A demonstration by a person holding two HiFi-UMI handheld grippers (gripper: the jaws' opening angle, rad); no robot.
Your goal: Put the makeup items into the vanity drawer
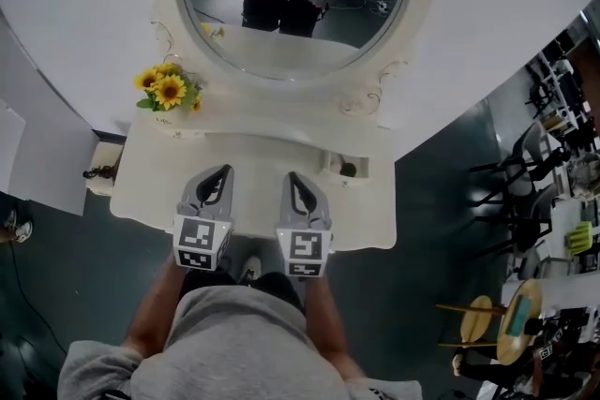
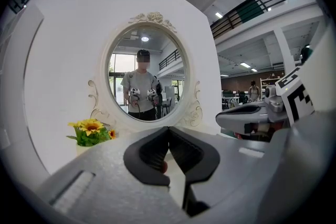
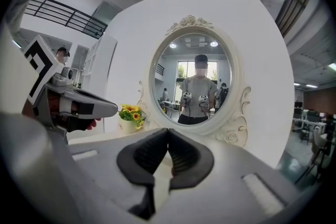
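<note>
1. The left tongs (image 2: pixel 168 131): tips pressed together. A small reddish thing (image 2: pixel 164 166) shows in the hollow behind them; what it is cannot be told.
2. The right tongs (image 3: pixel 168 132): tips closed, nothing between them.
3. Both tongs lie side by side, apart, at lower centre of the head view, over the curved front edge of the tabletop (image 1: pixel 253 155). Bare surface runs ahead to the mirror (image 1: pixel 291 42).
4. A small dark item (image 1: pixel 348 170) sits in a box-like recess (image 1: pixel 330 166) at centre right, near the tabletop's right edge. Whether it is makeup cannot be told, and the drawer cannot be made out.
5. The sunflowers (image 1: pixel 169 91) stand at upper left beside the mirror, well apart from the tongs.
6. The marker cubes (image 1: pixel 200 244) bear black-and-white squares only; print on the flower pot (image 3: pixel 125 126) is too small to read.
</note>
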